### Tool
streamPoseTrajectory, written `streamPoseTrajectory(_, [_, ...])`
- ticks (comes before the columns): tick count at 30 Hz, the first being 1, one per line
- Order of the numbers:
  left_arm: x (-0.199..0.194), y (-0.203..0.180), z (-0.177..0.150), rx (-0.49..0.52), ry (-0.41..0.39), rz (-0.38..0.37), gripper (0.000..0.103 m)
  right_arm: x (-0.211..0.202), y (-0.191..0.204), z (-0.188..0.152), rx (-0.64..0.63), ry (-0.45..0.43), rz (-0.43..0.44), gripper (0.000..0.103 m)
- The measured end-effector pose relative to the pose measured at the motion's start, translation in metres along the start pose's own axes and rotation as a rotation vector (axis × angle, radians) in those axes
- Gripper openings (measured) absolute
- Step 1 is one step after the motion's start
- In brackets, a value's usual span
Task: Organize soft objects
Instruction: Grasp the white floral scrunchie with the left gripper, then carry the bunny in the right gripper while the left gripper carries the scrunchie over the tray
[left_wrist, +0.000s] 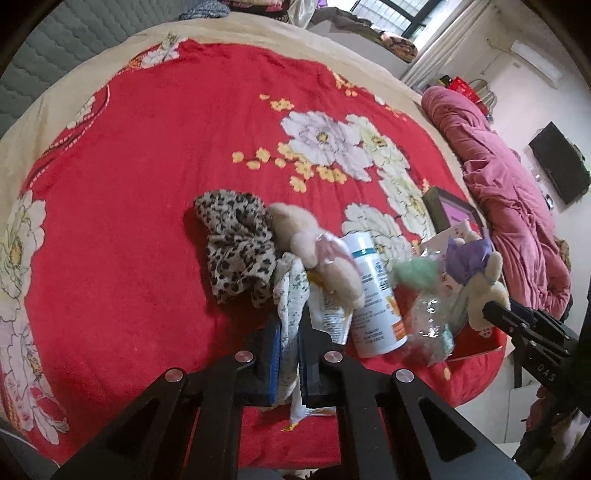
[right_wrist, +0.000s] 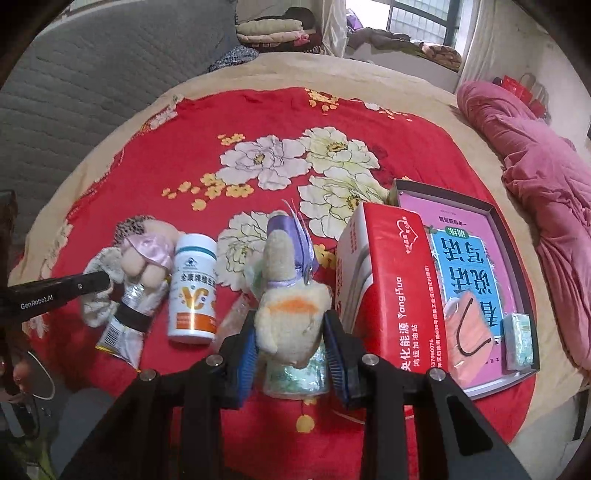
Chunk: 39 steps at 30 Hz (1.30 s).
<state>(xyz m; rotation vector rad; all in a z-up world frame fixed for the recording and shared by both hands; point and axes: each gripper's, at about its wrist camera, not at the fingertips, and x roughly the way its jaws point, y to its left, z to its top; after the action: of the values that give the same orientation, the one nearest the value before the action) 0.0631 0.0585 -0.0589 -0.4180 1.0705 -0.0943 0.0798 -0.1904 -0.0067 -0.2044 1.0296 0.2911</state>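
Left hand-held gripper (left_wrist: 290, 363): jaws together, clamped on floral cloth (left_wrist: 291, 291) at bed (left_wrist: 147, 147) near edge. Lift straight; avoid dragging foil packet (left_wrist: 328, 317), bottle (left_wrist: 373, 291).
Right hand-held gripper (right_wrist: 290, 354): clamped on plush toy (right_wrist: 288, 299), above bed. Keep squeeze steady; clear red box (right_wrist: 391, 280).

- two plush toys (right_wrist: 291, 314) (right_wrist: 142, 254)
- one white pill bottle (right_wrist: 192, 291)
- one leopard-print cloth (left_wrist: 236, 243)
- one floral cloth (left_wrist: 290, 314)
- one red carton (right_wrist: 391, 288)
- one open box tray (right_wrist: 513, 236)
- one crumpled foil packet (right_wrist: 125, 328)
- one pink face mask (right_wrist: 469, 328)
- two grippers (left_wrist: 289, 347) (right_wrist: 291, 354)
- one red flowered blanket (left_wrist: 147, 166)
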Motion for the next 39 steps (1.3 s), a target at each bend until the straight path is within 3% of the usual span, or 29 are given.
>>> streamPoseTrajectory(19, [-0.059,-0.04,0.017,0.065,-0.13,-0.015,0.007,-0.031,-0.01,0.003,0.043,-0.055,0.028,0.035])
streamPoseTrajectory(39, [-0.09,-0.079,0.024,0.105,-0.163,-0.036,0.007,-0.063,-0.033,0.009,0.076,-0.119,0.053,0.035])
